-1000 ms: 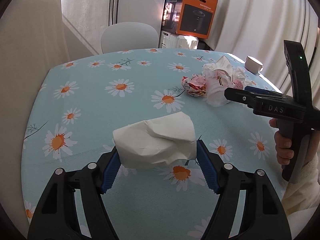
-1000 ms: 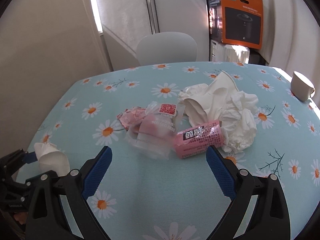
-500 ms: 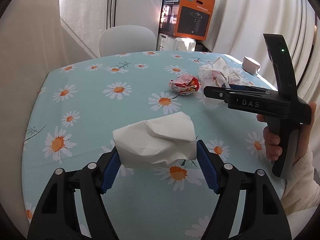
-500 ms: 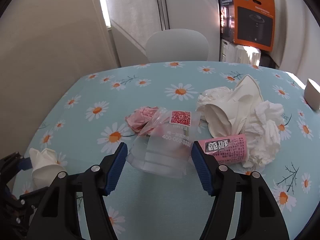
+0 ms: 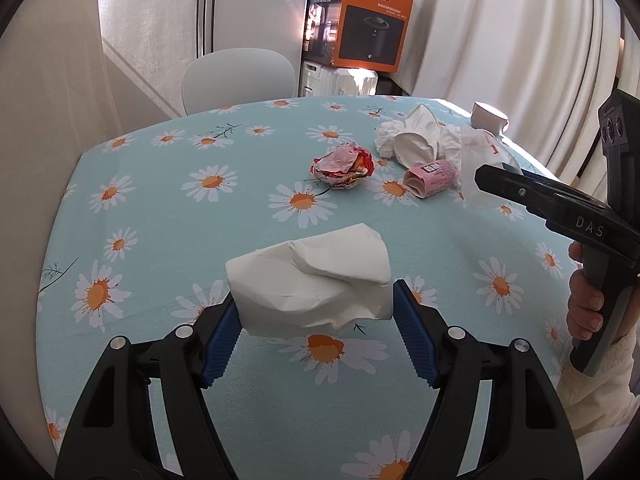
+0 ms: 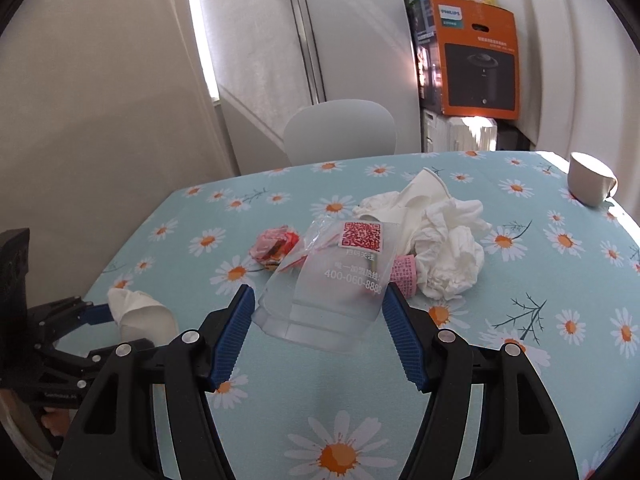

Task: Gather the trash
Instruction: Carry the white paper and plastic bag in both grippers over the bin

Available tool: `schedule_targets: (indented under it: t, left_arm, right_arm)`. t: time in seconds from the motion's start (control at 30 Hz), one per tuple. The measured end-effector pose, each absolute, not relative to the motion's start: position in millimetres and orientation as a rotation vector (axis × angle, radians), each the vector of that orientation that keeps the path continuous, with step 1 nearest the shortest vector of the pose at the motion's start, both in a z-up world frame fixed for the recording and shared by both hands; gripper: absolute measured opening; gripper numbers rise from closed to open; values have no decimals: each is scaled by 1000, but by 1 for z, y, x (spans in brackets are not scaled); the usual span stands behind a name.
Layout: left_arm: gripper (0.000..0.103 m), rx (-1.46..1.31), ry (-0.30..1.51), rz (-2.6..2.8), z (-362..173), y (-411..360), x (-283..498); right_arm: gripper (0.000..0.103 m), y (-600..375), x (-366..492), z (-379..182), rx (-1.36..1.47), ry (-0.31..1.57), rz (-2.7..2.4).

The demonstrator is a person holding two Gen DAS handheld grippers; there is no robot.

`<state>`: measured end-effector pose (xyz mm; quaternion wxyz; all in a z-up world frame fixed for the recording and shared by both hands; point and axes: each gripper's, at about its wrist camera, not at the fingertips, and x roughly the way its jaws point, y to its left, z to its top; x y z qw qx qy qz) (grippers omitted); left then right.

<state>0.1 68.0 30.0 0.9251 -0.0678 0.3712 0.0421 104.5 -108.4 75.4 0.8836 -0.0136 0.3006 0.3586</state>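
The left gripper (image 5: 316, 334) is clamped on a crumpled white paper cup (image 5: 310, 280), lower centre, over bare daisy-print turquoise tablecloth (image 5: 160, 216) stretching to the far left edge. The right gripper (image 6: 318, 326) is clamped on a clear plastic bag with a red QR label (image 6: 334, 284). Behind it, centre right, lie a red-and-white crushed wrapper (image 6: 274, 246), a pink printed packet (image 6: 404, 276) and white crumpled tissues (image 6: 446, 256). A beige cup (image 6: 590, 180) sits at the right edge; its contents cannot be seen.

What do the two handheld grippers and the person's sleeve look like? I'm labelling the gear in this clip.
Both the left gripper and the right gripper have black plastic arms with silver rivets and ribbed blue pads. Seen from the left wrist camera, the right gripper's dark grey pistol-style body bears the pale letters "DAS". The sleeve is fluffy and cream. No cables show.
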Motion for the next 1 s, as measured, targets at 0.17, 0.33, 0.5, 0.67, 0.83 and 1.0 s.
schedule_targets:
  t: [0.17,0.33,0.5,0.67,0.83,1.0]
  left_arm:
    - [72,-97,763,45,35,45,4]
    - [72,-63,759,8,39,16,10]
    - [72,-15,766,-40,40,-16,20]
    - [72,14,769,-94,41,-46,31]
    - [72,60,775,-159,42,-80,40]
    - [72,85,791,-229,41,-112,51]
  right_arm:
    - [62,-148,97,73,28,610,677]
    - [62,-192,95,68,106,609,599]
    - [62,-232,93,62,153,597,547]
    - [62,-265,88,59,181,576,503]
    - [62,-298,81,54,203,566,447]
    - [62,-341,71,46,266,570,407]
